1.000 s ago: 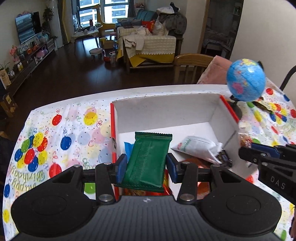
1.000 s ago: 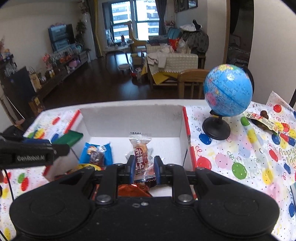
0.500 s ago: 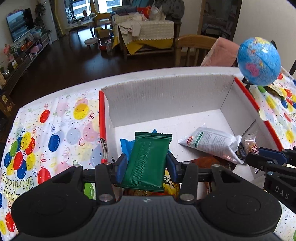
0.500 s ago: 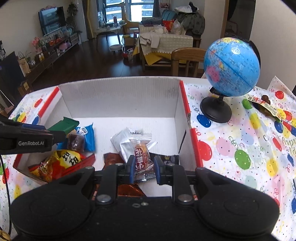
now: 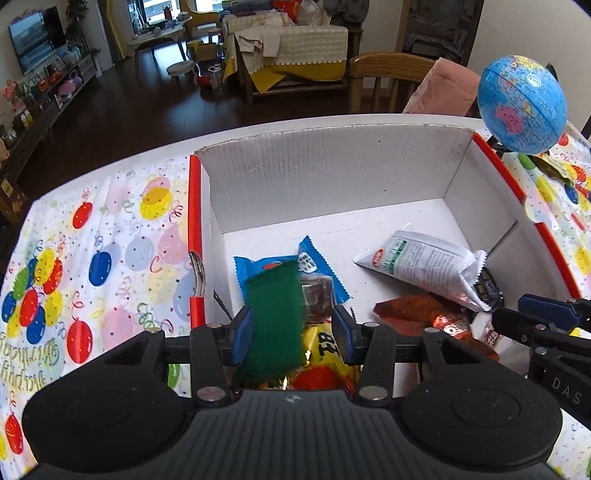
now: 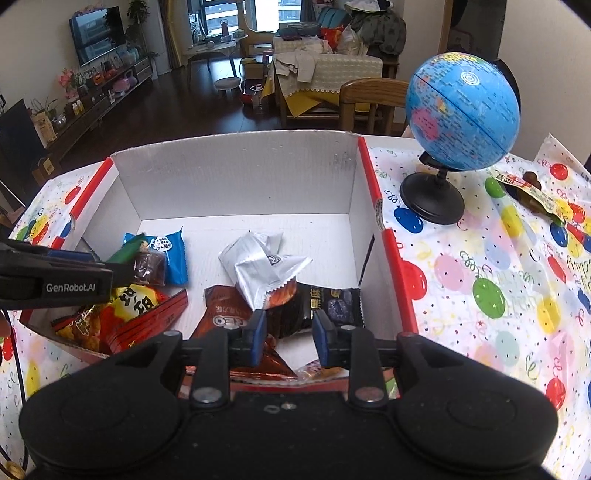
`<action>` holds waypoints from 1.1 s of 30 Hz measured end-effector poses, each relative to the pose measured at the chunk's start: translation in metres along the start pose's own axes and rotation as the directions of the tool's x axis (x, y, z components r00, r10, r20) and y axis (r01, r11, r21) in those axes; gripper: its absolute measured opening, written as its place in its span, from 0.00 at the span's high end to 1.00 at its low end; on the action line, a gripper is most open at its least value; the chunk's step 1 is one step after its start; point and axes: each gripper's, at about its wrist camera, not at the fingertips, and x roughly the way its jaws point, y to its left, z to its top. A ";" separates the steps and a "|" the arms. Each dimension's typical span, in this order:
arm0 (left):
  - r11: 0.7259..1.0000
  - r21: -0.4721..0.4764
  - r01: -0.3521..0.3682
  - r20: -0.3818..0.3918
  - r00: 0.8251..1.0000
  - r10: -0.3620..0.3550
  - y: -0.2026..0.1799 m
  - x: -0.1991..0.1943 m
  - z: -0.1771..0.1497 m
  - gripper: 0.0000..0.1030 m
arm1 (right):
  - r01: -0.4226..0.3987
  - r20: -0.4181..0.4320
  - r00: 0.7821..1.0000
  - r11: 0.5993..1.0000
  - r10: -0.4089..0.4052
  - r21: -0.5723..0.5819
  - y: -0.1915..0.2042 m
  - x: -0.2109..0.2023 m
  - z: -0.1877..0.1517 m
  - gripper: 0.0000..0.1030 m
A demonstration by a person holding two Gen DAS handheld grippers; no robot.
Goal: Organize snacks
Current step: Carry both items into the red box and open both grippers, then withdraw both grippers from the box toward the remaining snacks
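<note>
Dark wood floor [image 5: 122,107] runs to bright windows [image 6: 266,14]. A television [image 6: 98,35] stands on the left above a low cabinet [image 6: 92,107]; a cloth-draped sofa [image 5: 295,44] and wooden chair [image 6: 373,99] sit behind the desk [image 5: 110,229].

I see the green packet [image 5: 275,317] motion-blurred, its lower end hidden behind my left gripper [image 5: 291,332].

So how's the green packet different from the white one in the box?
The green packet is flat and plain dark green; the white packet is puffy with printed text. The green packet sits blurred between the left gripper's open fingers; the white packet lies free in the box's right half. Both are sealed snack wrappers.
</note>
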 end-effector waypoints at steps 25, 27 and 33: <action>1.000 0.011 0.019 0.118 0.993 -0.020 -0.020 -0.094 -0.027 0.43 | -0.070 0.145 0.987 0.997 0.066 0.024 -0.005 -0.088 -0.019 0.36; 1.000 0.011 0.020 0.129 0.991 -0.021 -0.022 -0.103 -0.031 0.42 | -0.076 0.157 0.985 0.997 0.072 0.019 -0.004 -0.096 -0.022 0.32; 1.000 0.001 0.020 0.151 0.988 -0.020 -0.025 -0.127 -0.044 0.40 | -0.088 0.191 0.978 0.996 0.084 0.013 -0.005 -0.118 -0.032 0.22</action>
